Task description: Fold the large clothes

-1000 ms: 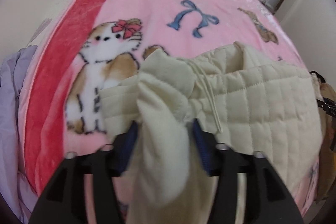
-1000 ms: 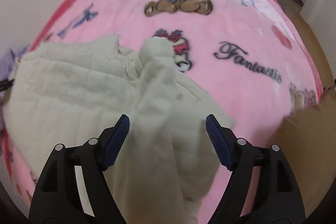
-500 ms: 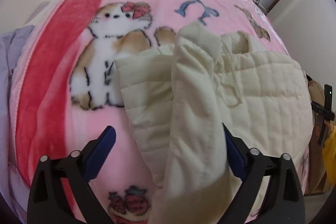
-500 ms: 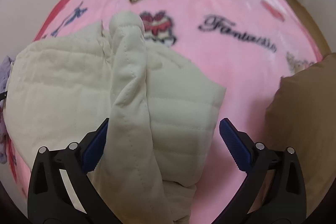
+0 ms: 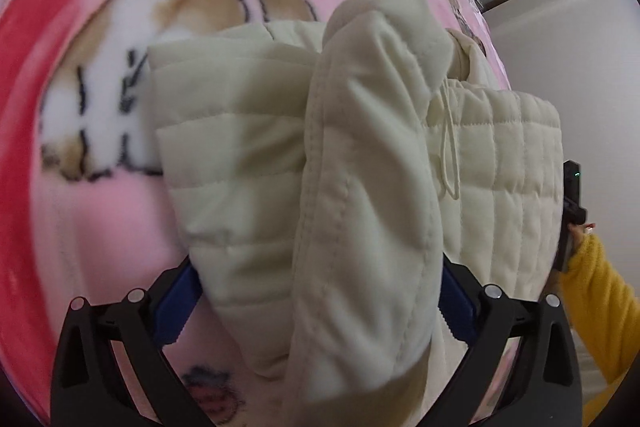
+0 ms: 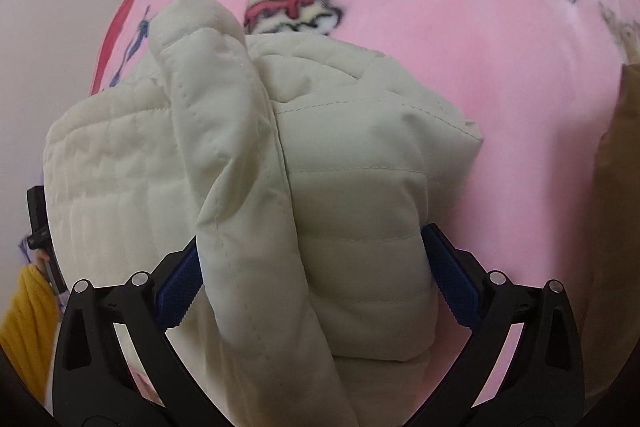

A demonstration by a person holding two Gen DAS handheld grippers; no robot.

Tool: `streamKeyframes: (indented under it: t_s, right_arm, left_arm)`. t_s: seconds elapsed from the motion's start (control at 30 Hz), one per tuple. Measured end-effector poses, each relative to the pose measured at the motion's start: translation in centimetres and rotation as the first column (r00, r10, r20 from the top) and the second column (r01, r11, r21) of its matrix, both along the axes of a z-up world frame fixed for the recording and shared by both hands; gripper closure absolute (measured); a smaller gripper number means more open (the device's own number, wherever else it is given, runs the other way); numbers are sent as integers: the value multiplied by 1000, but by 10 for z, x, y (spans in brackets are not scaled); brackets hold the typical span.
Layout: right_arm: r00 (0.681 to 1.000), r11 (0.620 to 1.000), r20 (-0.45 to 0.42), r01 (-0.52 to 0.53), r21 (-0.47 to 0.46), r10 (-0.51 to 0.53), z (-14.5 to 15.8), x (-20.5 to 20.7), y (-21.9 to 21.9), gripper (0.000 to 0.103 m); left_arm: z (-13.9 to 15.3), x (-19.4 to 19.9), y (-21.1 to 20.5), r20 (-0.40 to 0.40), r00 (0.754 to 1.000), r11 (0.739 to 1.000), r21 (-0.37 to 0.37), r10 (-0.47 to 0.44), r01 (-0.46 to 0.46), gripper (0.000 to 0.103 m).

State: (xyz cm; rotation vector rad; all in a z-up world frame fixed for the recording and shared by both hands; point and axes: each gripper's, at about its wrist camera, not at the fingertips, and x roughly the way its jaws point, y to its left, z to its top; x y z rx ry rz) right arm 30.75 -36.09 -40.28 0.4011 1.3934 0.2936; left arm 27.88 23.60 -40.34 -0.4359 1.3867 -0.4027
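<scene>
A cream quilted jacket (image 5: 500, 163) lies folded on a pink cartoon blanket (image 5: 100, 219); it also shows in the right wrist view (image 6: 112, 167). My left gripper (image 5: 316, 303) is wide open, its blue pads either side of a folded sleeve (image 5: 360, 187) that lies between them. My right gripper (image 6: 316, 291) is wide open too, with the other sleeve (image 6: 240, 155) and folded jacket side lying between its pads. Neither pad visibly presses the cloth.
The pink blanket (image 6: 480, 67) covers the bed. A brown cushion (image 6: 616, 187) lies at the right. A white wall (image 5: 580, 47) stands beyond the bed. The person's yellow sleeve (image 5: 600, 307) shows at the edge, as does the other gripper (image 5: 572, 195).
The left gripper let go of the sleeve and opened wide. The right gripper opened wider. Both moved lower and closer over the jacket, and the sleeves now lie folded across it.
</scene>
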Motion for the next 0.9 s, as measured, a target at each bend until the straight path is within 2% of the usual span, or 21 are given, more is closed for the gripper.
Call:
streamKeyframes:
  t_s: [0.07,0.13,0.2,0.3,0.4,0.47,0.5,0.53,0.57,0.6,0.67,0.7,0.73,0.77,0.83,0.9]
  right_arm:
    - [1000,1000,-26,-5,-30,4,0,5,7,7]
    - [999,997,-24,-41,-66,40,-2,9,15,7]
    - [999,998,-2,-36,-60,36,-5,8,16,7]
    - [999,999,20,-28,-37,29,-4,5,14,7]
    - [1000,999,-7,-2,-40,2,-5,1,9,7]
    - [1000,997,-18,-3,-83,1,-4,-3,8,12]
    - [1000,995,-4,-9,-101,9,-1,-4,13,24]
    - [1000,993,26,-12,-121,15,4,-8,19,43]
    - [998,992,57,5,-130,3,12,-14,24,50]
    - [996,990,88,6,-140,6,18,-18,29,62]
    - [984,975,162,-39,-219,76,32,-29,45,73]
    - [984,977,168,-23,-214,59,36,-33,45,79]
    - [985,980,170,6,-199,28,41,-34,44,83]
    - [984,983,178,49,-179,-17,51,-38,41,85]
    - [971,977,239,71,-201,-22,79,-49,43,87]
    - [955,963,296,76,-258,4,110,-66,50,89]
  left_arm:
    - [-2,5,-4,-34,999,1000,-15,5,-5,4]
    - [-4,8,-11,-54,999,1000,22,-5,6,4]
    - [-6,8,-15,-57,998,999,37,-7,9,4]
    - [-8,7,-15,-56,998,999,21,28,-27,4]
    - [-15,5,-14,-116,992,998,-1,58,-58,4]
    - [-14,7,-21,-136,989,998,34,50,-46,6]
    - [-10,6,-27,-118,992,996,80,40,-31,9]
    - [-6,4,-34,-101,994,993,112,43,-32,24]
    - [-1,1,-40,-82,995,990,129,63,-52,44]
    - [7,-5,-48,-51,994,983,161,95,-86,51]
    - [19,-12,-63,3,995,969,228,100,-98,70]
    - [27,-17,-72,41,994,956,271,103,-110,72]
    - [34,-21,-75,61,991,950,283,121,-133,77]
    - [43,-26,-74,86,984,949,262,156,-174,80]
    - [69,-42,-61,138,958,950,153,253,-273,82]
    - [93,-60,-57,140,950,949,108,280,-296,83]
